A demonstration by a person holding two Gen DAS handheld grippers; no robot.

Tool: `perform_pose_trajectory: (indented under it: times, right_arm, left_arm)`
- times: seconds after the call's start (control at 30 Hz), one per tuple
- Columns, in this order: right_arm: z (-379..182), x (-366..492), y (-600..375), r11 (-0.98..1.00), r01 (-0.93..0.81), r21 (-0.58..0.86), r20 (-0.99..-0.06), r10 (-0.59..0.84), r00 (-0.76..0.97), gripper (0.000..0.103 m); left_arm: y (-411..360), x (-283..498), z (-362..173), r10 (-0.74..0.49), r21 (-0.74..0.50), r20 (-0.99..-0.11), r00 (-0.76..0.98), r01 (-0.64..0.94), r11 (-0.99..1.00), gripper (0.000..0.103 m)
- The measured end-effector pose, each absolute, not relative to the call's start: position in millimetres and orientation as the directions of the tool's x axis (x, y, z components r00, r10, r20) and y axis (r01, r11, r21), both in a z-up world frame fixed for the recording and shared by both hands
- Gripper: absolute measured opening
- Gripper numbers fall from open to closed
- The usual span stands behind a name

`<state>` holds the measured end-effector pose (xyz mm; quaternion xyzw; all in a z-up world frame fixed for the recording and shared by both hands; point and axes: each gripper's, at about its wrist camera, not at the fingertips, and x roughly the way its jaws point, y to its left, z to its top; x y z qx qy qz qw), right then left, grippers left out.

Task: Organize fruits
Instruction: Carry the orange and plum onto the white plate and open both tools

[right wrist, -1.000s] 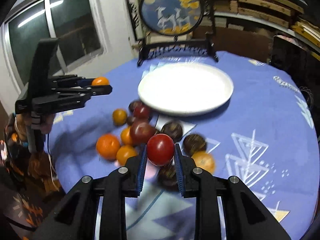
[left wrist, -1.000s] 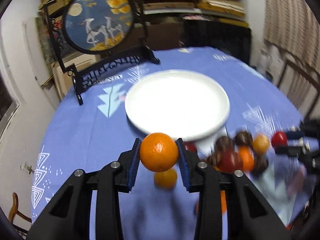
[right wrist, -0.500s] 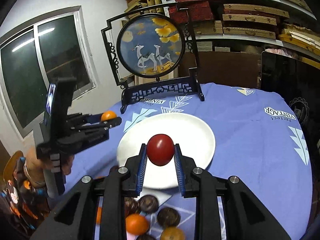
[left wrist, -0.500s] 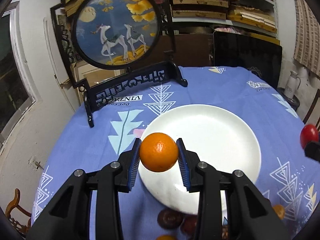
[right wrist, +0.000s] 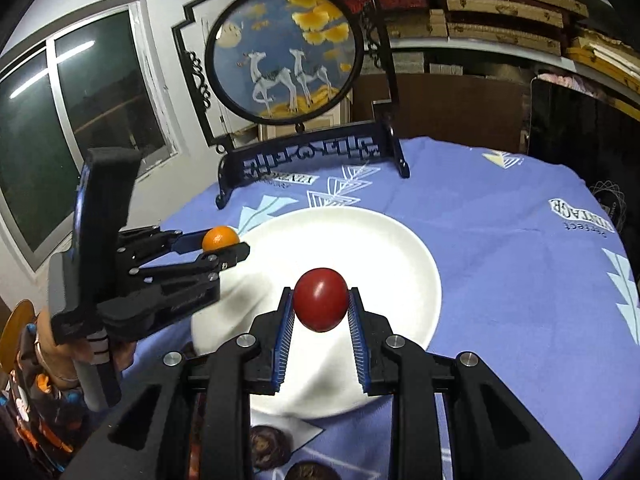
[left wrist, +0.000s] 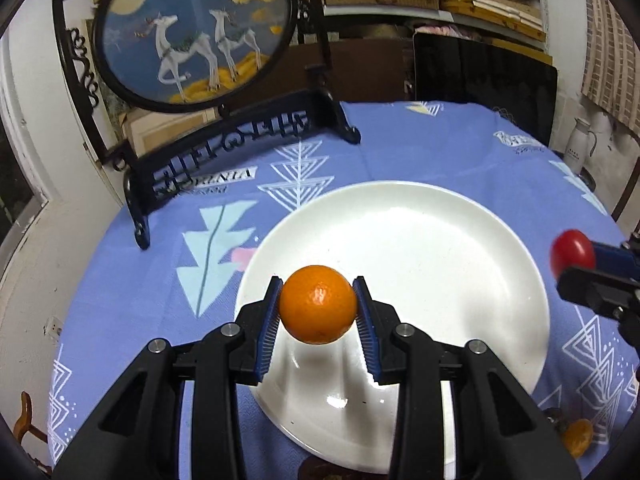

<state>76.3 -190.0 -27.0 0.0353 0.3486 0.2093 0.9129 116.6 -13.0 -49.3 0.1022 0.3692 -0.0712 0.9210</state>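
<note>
Two fruits are held over the white plate, an orange clamped in the left gripper and a red fruit in the right gripper; lowering and release are judged next.

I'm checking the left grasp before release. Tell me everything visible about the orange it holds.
The orange is small, round, bright, with a glossy dimpled peel and no stem showing. It sits pinched at its sides between the blue ribbed fingers of the left gripper, held in the air above the near-left part of the white plate, not touching it. In the right wrist view it shows half hidden.
</note>
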Motion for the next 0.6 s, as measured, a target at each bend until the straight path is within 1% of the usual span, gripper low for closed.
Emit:
perform_pose_trajectory:
  times: [0.17,0.27,0.3,0.33,0.37,0.43,0.47,0.5,0.57,0.6]
  right_arm:
    - [-45,96,-181,0.904,-0.363,0.225,-0.649,0.417,0.636,0.027]
    - [-54,103,-178,0.903,-0.369,0.221,-0.661,0.417,0.624,0.031]
    - [-56,103,-179,0.909,-0.359,0.213,-0.658,0.405,0.635,0.044]
    - [-56,103,-181,0.915,-0.345,0.210,-0.652,0.394,0.648,0.050]
    - [-55,102,-184,0.919,-0.334,0.208,-0.644,0.386,0.661,0.055]
    - [-53,99,-190,0.920,-0.334,0.207,-0.633,0.386,0.671,0.056]
    - [-52,98,-192,0.919,-0.333,0.210,-0.624,0.389,0.678,0.059]
    - [-51,98,-194,0.918,-0.331,0.217,-0.619,0.392,0.680,0.065]
    - [-52,99,-198,0.915,-0.319,0.245,-0.626,0.401,0.669,0.073]
    - [-53,100,-198,0.913,-0.320,0.255,-0.629,0.408,0.662,0.073]
  left_arm:
    - [-13,125,-66,-0.053,0.134,-0.733,0.678,0.221,0.966,0.035]
    - [-17,125,-72,-0.070,0.131,-0.748,0.660,0.250,0.959,0.035]
    - [-18,125,-72,-0.071,0.134,-0.746,0.662,0.254,0.958,0.039]
    - [-18,125,-72,-0.068,0.142,-0.744,0.665,0.256,0.956,0.054]
    - [-17,123,-71,-0.066,0.146,-0.734,0.675,0.252,0.957,0.066]
    - [-14,122,-68,-0.071,0.146,-0.721,0.689,0.252,0.957,0.067]
    - [-12,121,-66,-0.076,0.143,-0.720,0.690,0.254,0.957,0.067]
    - [-9,121,-65,-0.082,0.133,-0.718,0.692,0.252,0.959,0.068]
    - [-3,122,-62,-0.092,0.107,-0.718,0.690,0.240,0.965,0.072]
    - [0,124,-62,-0.093,0.096,-0.719,0.688,0.231,0.968,0.073]
